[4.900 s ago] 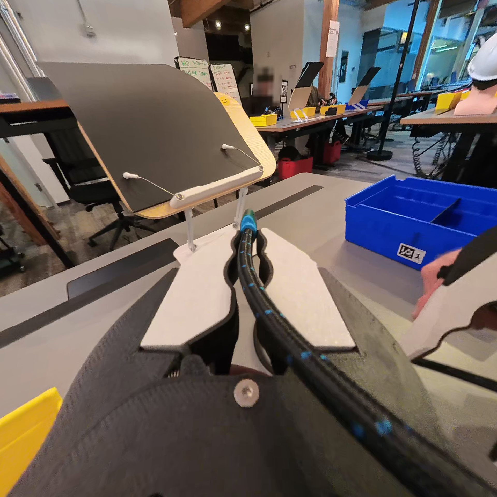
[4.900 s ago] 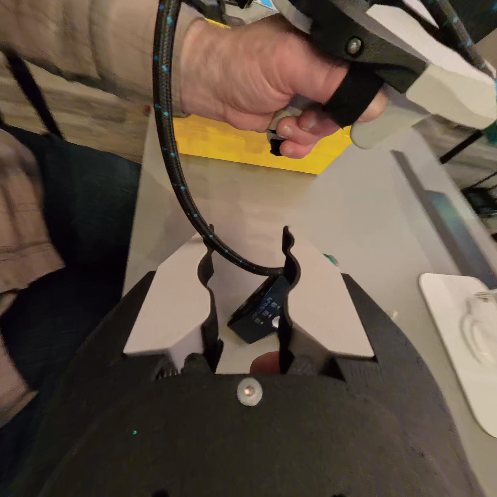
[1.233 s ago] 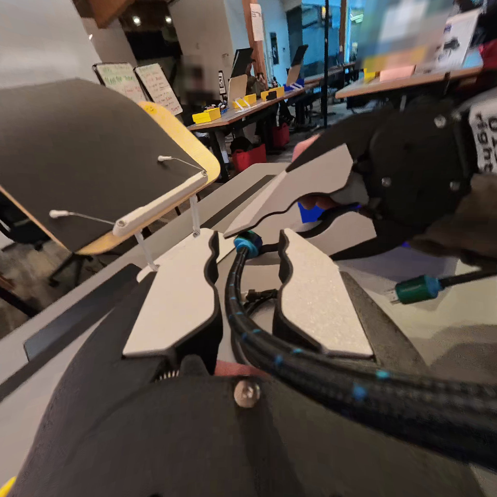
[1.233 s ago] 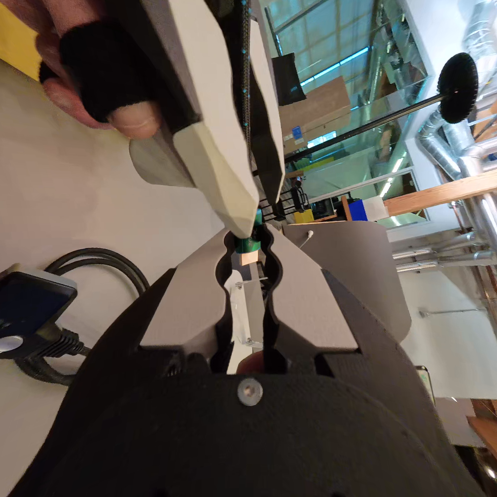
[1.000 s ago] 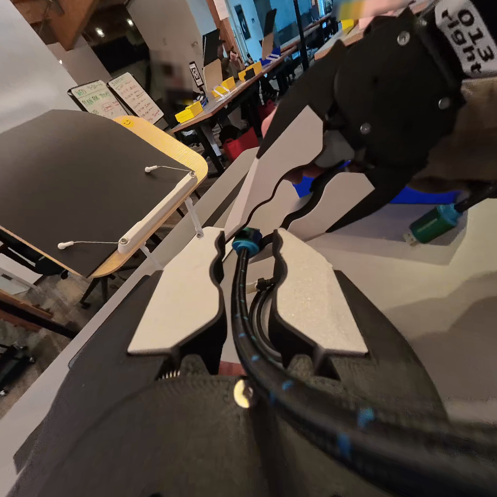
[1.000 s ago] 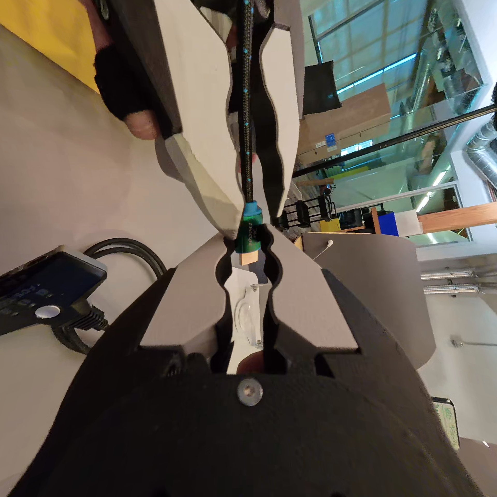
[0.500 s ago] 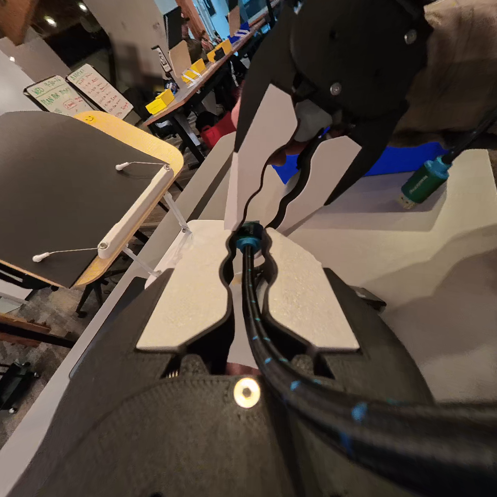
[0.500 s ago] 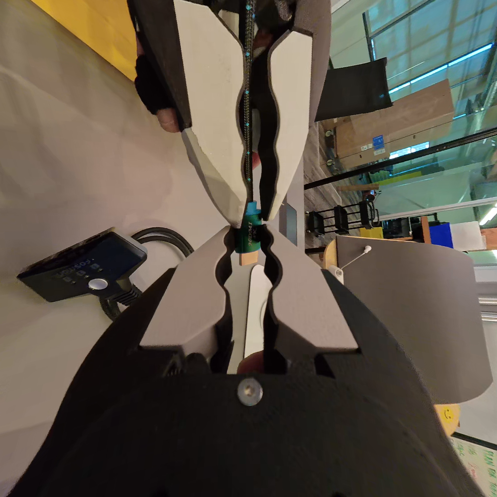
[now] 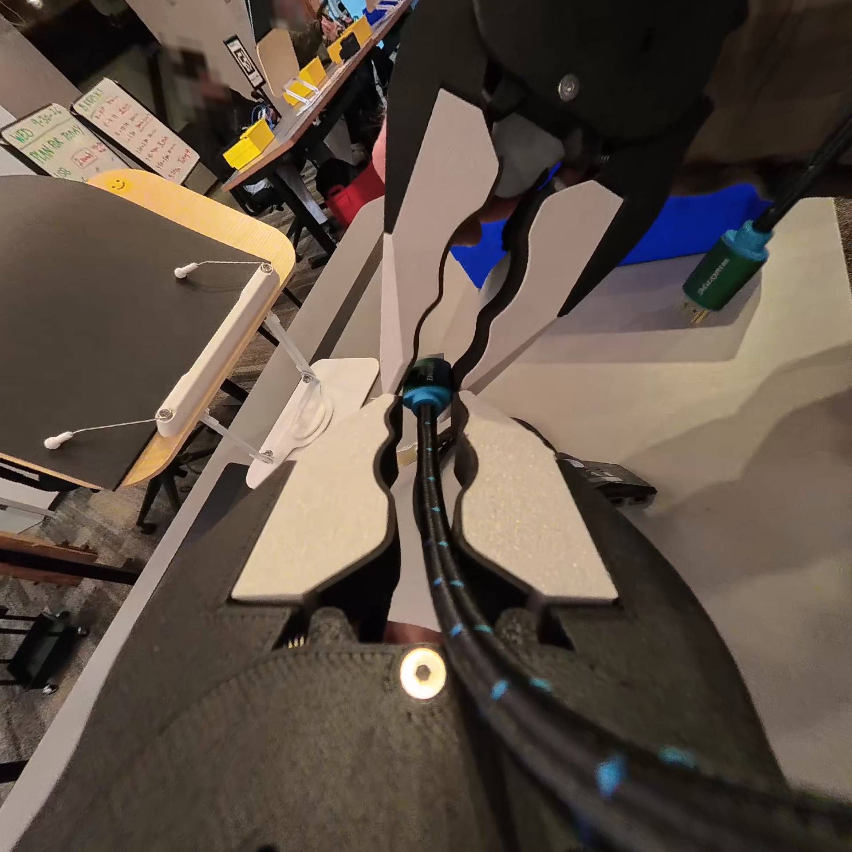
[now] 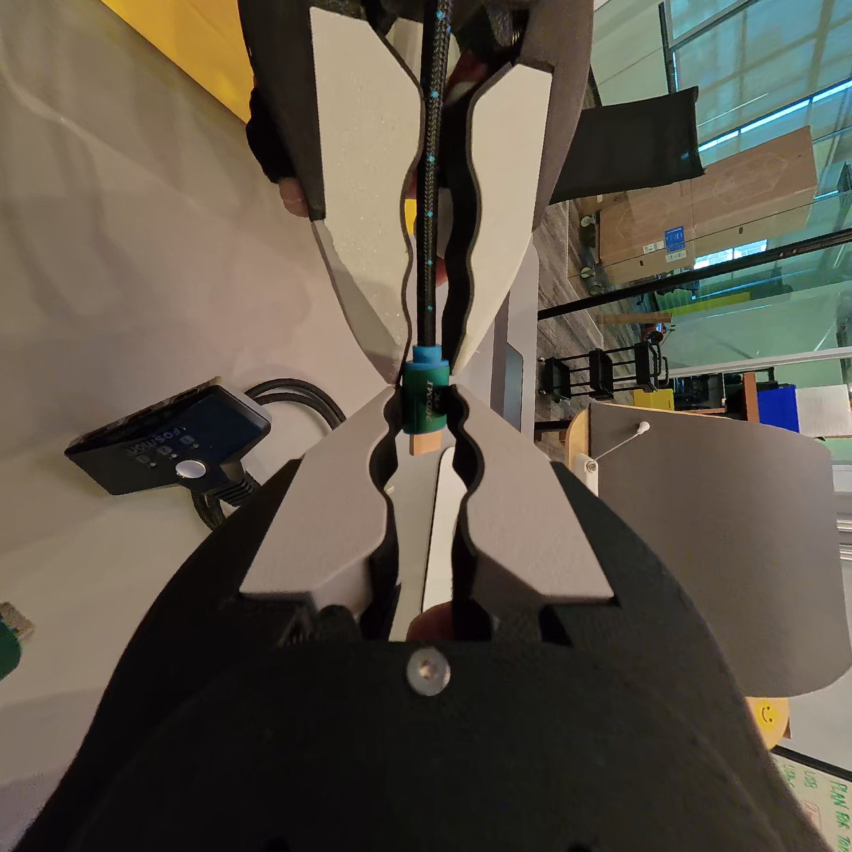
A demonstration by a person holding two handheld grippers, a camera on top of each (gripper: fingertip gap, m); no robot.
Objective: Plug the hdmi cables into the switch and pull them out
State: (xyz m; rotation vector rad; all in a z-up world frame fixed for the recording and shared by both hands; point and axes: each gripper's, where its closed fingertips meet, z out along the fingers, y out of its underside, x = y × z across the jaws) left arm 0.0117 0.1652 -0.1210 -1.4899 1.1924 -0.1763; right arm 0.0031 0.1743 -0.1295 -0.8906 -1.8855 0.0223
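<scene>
My left gripper (image 9: 426,405) is shut on a black braided HDMI cable (image 9: 433,507) just behind its green plug (image 9: 428,375) with a blue collar. My right gripper (image 10: 424,396) faces it tip to tip, with its fingertips closed around that plug (image 10: 424,405), whose gold end points toward the right wrist camera. The left gripper (image 10: 424,364) shows above it there. The black switch (image 10: 170,442) lies on the table to the left, with its own cable (image 10: 299,392) looped behind; its edge shows in the left wrist view (image 9: 608,479). A second green plug (image 9: 719,276) hangs at the right.
A book stand with a black board (image 9: 115,299) stands on a white base (image 9: 341,382) at the table's far edge. A blue bin (image 9: 691,230) is behind the right gripper. A yellow bin (image 10: 193,41) is behind the left gripper. The second plug shows at the left edge (image 10: 9,645). My left and right fingertips are right by each other.
The right gripper left the switch and came in line with the left gripper. Over the last second it slid forward until the plug sits between its fingertips.
</scene>
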